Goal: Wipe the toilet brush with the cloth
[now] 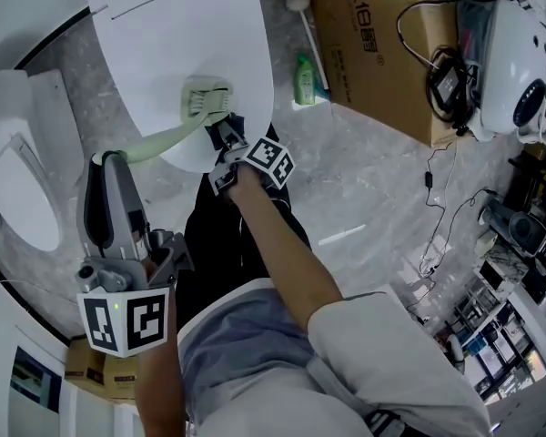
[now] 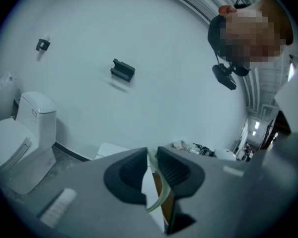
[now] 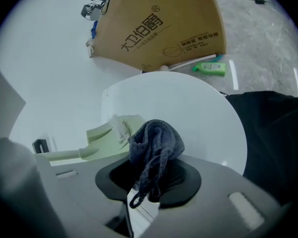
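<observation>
A pale green toilet brush lies out over a white toilet lid; its head rests on the lid and its handle runs back to the lower left. My left gripper is shut on the end of that handle, which shows as a thin green strip between the nearly closed jaws. My right gripper is shut on a bunched dark blue-grey cloth, held right beside the brush head. Whether the cloth touches the head I cannot tell.
A brown cardboard box and a green bottle stand on the marble floor beyond the lid. A second white toilet is at the left. Cables and a white machine crowd the right side.
</observation>
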Available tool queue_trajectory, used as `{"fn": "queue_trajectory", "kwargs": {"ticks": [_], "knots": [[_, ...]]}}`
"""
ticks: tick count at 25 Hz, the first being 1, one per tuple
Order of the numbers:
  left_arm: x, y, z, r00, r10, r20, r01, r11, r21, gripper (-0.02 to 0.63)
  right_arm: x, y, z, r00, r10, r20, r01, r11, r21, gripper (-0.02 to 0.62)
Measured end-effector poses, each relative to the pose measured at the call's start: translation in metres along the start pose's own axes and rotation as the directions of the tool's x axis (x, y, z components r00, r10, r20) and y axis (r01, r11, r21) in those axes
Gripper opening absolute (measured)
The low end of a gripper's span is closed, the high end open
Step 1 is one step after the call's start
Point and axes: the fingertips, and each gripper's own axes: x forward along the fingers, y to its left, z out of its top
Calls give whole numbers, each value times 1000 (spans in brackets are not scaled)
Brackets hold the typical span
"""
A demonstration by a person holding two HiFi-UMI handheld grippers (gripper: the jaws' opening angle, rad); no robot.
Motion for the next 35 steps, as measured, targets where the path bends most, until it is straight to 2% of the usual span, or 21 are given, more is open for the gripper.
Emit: {"fn": "queue_trajectory", "kwargs": {"ticks": [6,13,35], "knots": [[1,-5,-1,1000,-11,2,11,1000,25,0,2,1,-8,999,38,5,-38,994,101,100],[2,-5,1,1000,-11,6,11,999,30,0,6,7,-21,997,72,-15,-69,986,149,100],[5,-3,4,1000,-22,3,22,999,23,0,-3,33,-41,986,144,-85,-128,977,170,100]]}}
